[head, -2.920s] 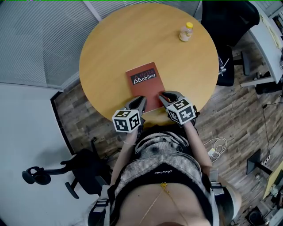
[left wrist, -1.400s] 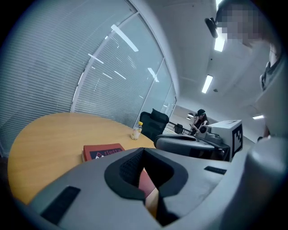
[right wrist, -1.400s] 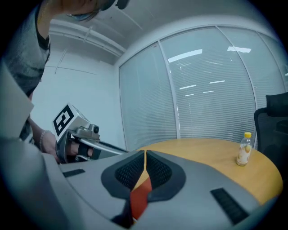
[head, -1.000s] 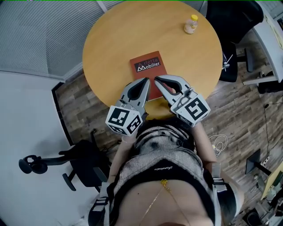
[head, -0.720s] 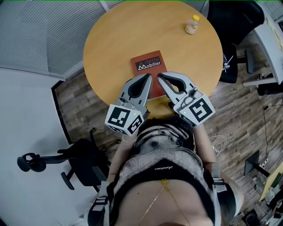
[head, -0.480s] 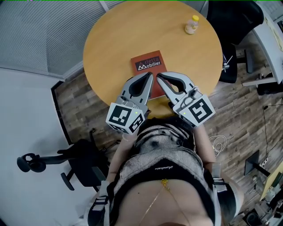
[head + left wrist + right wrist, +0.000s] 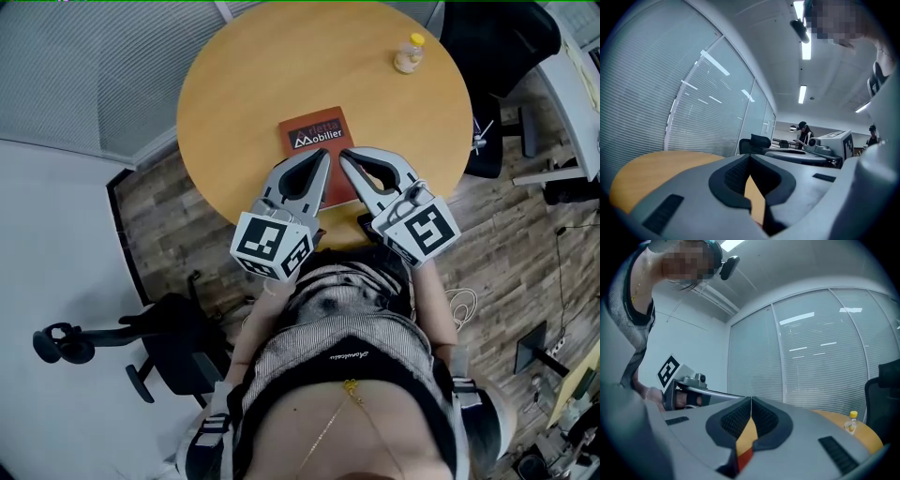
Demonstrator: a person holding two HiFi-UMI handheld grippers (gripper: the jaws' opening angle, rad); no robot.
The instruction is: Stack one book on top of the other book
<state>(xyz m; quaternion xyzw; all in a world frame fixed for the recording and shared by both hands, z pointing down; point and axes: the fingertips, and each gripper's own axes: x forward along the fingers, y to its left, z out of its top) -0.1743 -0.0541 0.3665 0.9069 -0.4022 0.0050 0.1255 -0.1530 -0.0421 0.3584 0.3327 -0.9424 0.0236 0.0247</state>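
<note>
My left gripper has its jaws pressed together with nothing between them. The red book lies flat near the middle of the round wooden table, and seen from above both my tips cover its near part. My right gripper is also closed and empty. A yellow-capped bottle stands at the table's far right.

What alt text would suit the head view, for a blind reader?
A person's grey left gripper and right gripper, jaws shut, point at a red-brown book on a round wooden table; a small yellow-capped bottle stands beyond.
</note>
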